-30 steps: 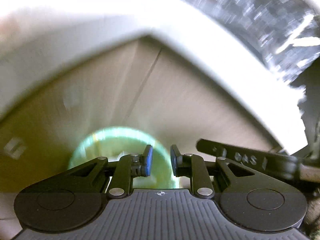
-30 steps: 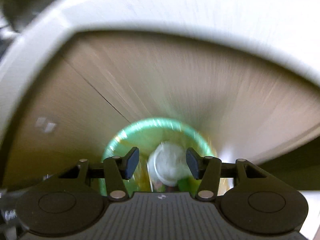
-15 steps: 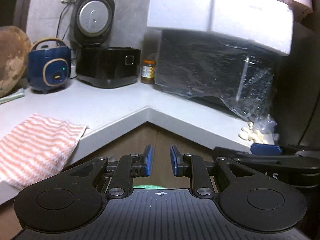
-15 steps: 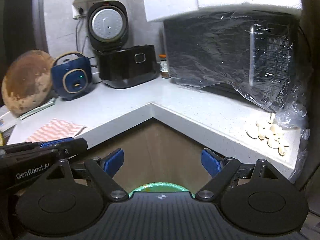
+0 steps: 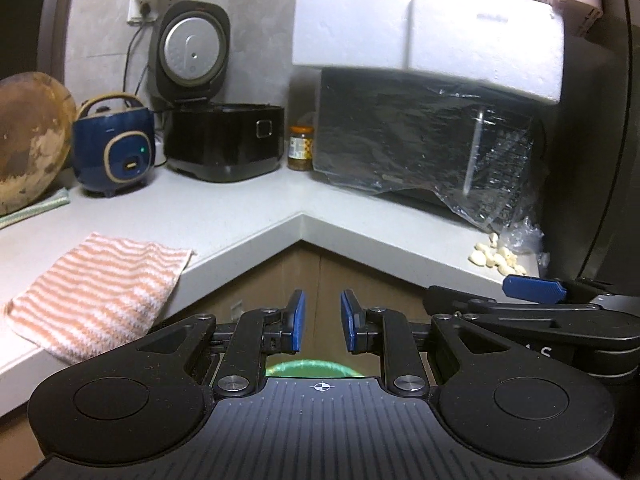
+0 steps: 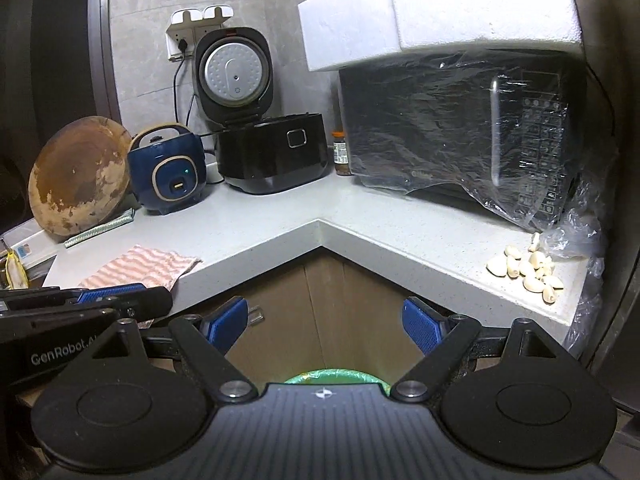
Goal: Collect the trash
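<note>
Grey L-shaped surface (image 6: 256, 232) wraps an inner corner, with brown cabinet doors (image 6: 340, 312) below its edge. Low down, mostly hidden behind each claw's body, the green-lined bin (image 6: 332, 375) shows only a sliver of rim; its contents can't be made out. Left claw (image 5: 322, 322) has its jaws nearly together with nothing between them. Right claw (image 6: 324, 322) stands wide and empty. A striped cloth (image 5: 96, 288) hangs over the edge at left. Garlic cloves (image 6: 528, 270) sit by the plastic-wrapped microwave (image 6: 460, 128).
</note>
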A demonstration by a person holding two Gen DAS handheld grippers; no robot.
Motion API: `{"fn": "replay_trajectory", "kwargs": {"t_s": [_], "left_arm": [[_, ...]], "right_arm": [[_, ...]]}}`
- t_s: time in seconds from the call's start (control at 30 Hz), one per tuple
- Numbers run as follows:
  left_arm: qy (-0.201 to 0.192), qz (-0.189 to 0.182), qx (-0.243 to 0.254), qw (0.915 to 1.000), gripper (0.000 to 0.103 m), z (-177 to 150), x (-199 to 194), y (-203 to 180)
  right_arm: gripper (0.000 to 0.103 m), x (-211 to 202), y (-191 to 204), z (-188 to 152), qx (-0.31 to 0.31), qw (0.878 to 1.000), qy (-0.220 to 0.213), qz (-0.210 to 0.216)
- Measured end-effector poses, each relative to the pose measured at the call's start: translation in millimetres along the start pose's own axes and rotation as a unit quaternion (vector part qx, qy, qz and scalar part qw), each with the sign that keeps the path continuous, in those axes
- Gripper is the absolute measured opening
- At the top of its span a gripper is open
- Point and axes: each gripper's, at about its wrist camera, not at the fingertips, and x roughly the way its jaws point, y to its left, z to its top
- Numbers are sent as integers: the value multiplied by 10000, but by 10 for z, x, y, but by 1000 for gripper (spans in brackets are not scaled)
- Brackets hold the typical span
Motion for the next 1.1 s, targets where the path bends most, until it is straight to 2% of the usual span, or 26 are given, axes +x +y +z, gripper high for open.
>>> {"fn": "replay_trajectory", "kwargs": {"t_s": [0.63,1.1], "left_arm": [[141,-25,-255,9996,22,-77,-28,80],[136,-48,-234,9996,23,-68,-21,48]], "right_arm": [[85,-45,116,-66,-134,9998,175,-35],[85,-35,98,-69,-166,9997,197,20]]}}
